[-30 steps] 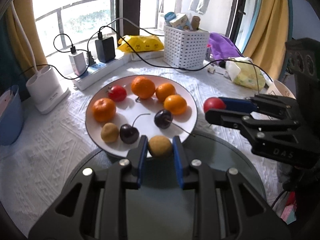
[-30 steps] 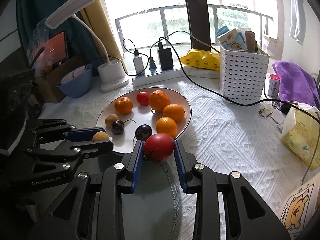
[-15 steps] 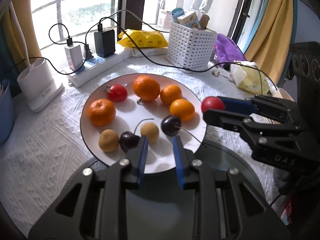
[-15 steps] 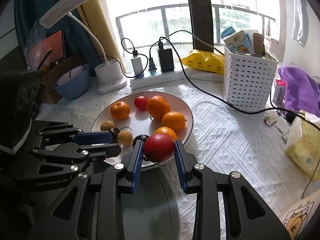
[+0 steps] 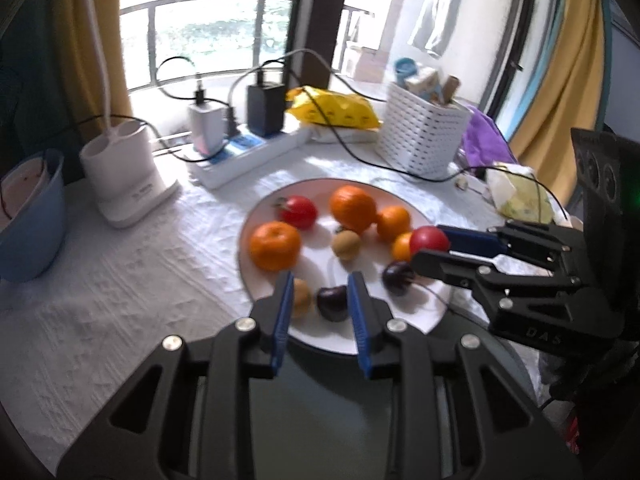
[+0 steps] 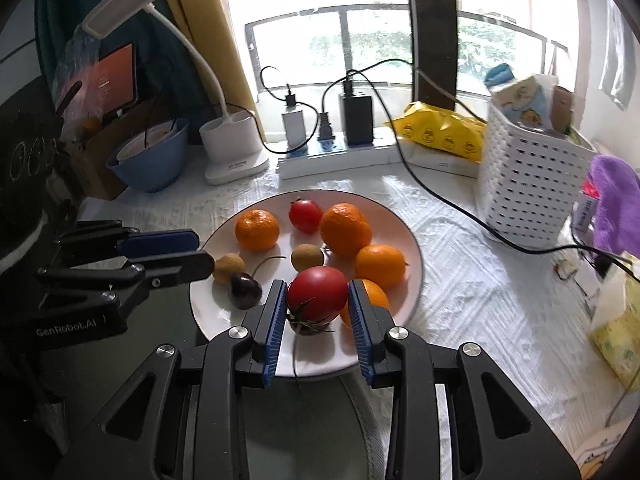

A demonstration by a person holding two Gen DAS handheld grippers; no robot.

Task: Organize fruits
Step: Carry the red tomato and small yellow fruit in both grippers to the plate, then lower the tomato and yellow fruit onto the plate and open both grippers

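A white plate (image 5: 320,248) (image 6: 416,248) holds several oranges, a red tomato (image 5: 298,211), two small brown fruits (image 5: 346,244) (image 6: 228,266) and two dark cherries (image 5: 332,303). My left gripper (image 5: 320,280) (image 6: 202,252) hovers over the plate's near-left rim. Its jaws are opening and grip nothing; a cherry on the plate shows through the gap. My right gripper (image 6: 317,292) (image 5: 430,242) is shut on a second red tomato (image 6: 316,294), held above the plate's near side over a cherry and an orange.
Behind the plate lie a power strip (image 6: 340,156) with chargers and trailing cables, a white lamp base (image 5: 128,176) and a yellow packet (image 6: 444,132). A blue bowl (image 5: 28,216) stands left, a white basket (image 6: 532,184) and a purple cloth (image 6: 616,200) right.
My left gripper let go of the small brown fruit, which now lies mid-plate, and drew back to the left. My right gripper carried the tomato from beside the plate to over it.
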